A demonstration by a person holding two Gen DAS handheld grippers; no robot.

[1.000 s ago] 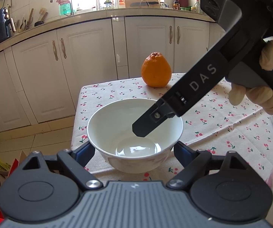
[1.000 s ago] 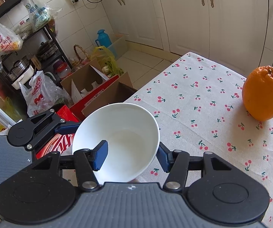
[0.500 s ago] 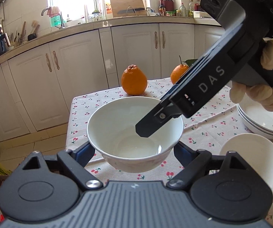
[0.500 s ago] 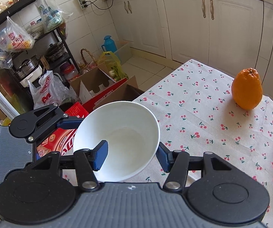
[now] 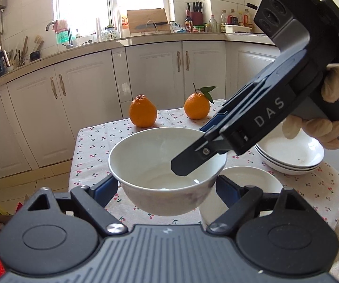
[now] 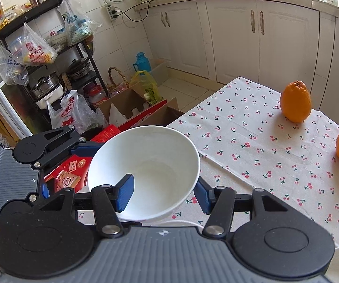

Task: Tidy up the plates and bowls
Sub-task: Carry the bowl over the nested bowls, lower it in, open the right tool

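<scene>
A white bowl (image 5: 145,162) hangs above the near edge of the cherry-print table (image 5: 94,146), carried by both grippers. My left gripper (image 5: 167,188) is shut on it, one finger against each side of its outer wall. My right gripper (image 6: 164,195) is shut on the bowl (image 6: 150,165) at its rim, with one finger inside and the other outside. A second white bowl (image 5: 242,181) sits on the table just right of the carried one. Behind it is a stack of white shallow dishes (image 5: 292,158).
Two oranges (image 5: 143,114) (image 5: 196,106) stand at the far side of the table. A person's gloved hand (image 5: 315,129) holds the right gripper above the dish stack. Cardboard boxes (image 6: 131,108) and bags crowd the floor left of the table, with white cabinets behind.
Both grippers have carried the bowl up and to the right over the table. The second orange, the dish stack and the other bowl have come into view.
</scene>
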